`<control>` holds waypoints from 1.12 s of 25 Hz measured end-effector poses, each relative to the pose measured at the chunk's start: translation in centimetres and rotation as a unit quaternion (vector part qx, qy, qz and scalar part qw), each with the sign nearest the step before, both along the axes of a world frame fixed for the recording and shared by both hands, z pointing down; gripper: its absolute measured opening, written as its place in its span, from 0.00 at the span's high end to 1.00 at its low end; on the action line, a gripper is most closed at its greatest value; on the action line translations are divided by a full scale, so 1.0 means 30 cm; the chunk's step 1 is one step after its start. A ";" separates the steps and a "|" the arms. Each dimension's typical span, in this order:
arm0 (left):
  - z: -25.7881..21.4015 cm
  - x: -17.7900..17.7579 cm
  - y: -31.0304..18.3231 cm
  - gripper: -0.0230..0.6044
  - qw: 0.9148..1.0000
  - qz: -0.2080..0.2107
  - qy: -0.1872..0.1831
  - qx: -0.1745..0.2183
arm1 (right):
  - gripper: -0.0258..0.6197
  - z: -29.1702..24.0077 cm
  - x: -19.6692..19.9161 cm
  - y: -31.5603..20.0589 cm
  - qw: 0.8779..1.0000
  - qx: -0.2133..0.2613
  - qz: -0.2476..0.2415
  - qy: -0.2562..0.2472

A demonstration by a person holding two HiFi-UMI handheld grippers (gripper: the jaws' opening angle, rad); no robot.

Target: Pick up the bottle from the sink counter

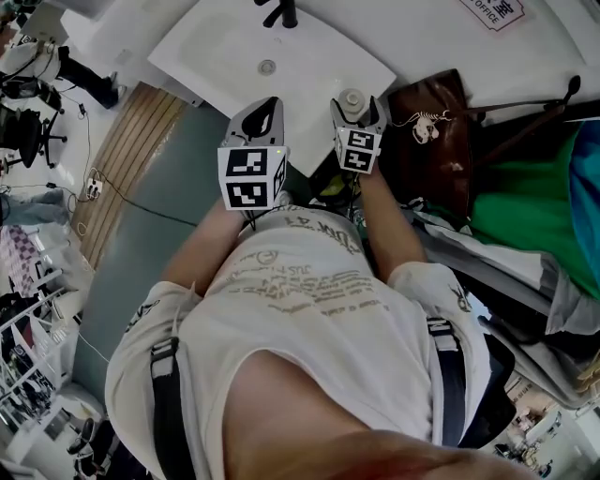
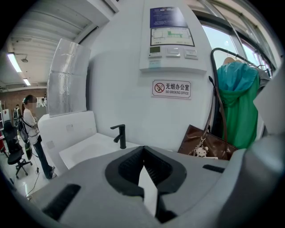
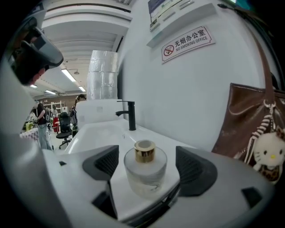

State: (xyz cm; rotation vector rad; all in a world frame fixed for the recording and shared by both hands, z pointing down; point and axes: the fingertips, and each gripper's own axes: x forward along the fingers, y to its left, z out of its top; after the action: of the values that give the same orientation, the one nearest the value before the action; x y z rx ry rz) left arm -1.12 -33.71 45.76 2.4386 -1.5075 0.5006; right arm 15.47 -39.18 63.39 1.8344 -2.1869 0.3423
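The bottle [image 1: 352, 99] is a short, round frosted-glass one with a gold collar [image 3: 145, 151], and it stands upright near the front right corner of the white sink counter [image 1: 309, 70]. My right gripper [image 1: 354, 108] is open around it. In the right gripper view the bottle [image 3: 145, 171] sits centred between the dark pads [image 3: 106, 163], with a gap on each side. My left gripper [image 1: 266, 111] hovers over the counter's front edge to the bottle's left. Its jaws [image 2: 143, 149] meet at the tips, shut on nothing.
A black faucet [image 1: 278, 13] stands at the back of the basin [image 1: 225, 47]. A brown handbag [image 1: 436, 141] with a plush charm [image 3: 266, 153] leans right of the counter, next to a green garment [image 1: 525, 206] on a rack. A person [image 2: 31, 124] stands far off left.
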 end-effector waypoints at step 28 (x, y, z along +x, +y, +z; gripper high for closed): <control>0.018 -0.107 -0.042 0.93 0.999 -0.033 -0.018 -0.009 | 0.41 0.121 -0.027 -0.084 0.995 -0.070 -0.027 0.059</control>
State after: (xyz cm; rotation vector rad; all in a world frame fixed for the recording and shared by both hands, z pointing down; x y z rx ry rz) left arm -4.34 -34.99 46.32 2.3700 -1.5847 0.5446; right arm 14.65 -41.72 67.03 1.6745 -2.0736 0.3579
